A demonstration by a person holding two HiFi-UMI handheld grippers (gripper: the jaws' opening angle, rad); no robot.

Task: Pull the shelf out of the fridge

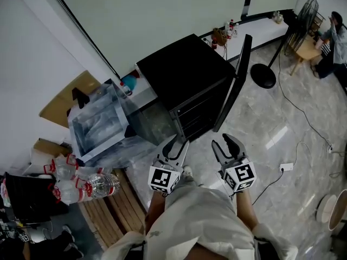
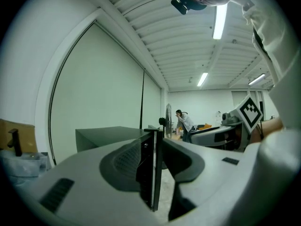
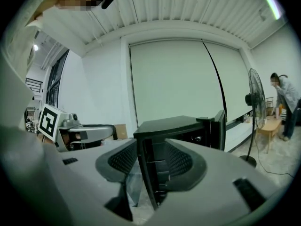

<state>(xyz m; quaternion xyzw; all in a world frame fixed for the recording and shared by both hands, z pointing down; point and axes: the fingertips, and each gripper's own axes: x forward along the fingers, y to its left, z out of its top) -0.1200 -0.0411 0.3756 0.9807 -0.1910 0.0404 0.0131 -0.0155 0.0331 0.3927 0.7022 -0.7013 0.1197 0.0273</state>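
Note:
The black mini fridge [image 1: 184,75] stands on the floor with its door [image 1: 234,85] swung open to the right. Thin shelf edges show in its dark opening [image 1: 198,115]. Both grippers hang close to my body, short of the fridge front. My left gripper [image 1: 174,145] is shut with nothing in it. Through its jaws, the left gripper view [image 2: 157,149] shows the fridge [image 2: 106,135]. My right gripper [image 1: 226,144] is open and holds nothing. The fridge [image 3: 174,126] and its door [image 3: 217,126] appear between its fingers [image 3: 153,159].
A clear plastic bin [image 1: 97,126] wrapped in film sits left of the fridge. Water bottles [image 1: 81,183] and a wooden pallet [image 1: 111,205] lie at lower left. A standing fan [image 1: 295,31], a person [image 1: 333,37] and a power strip [image 1: 286,167] with its cable are at the right.

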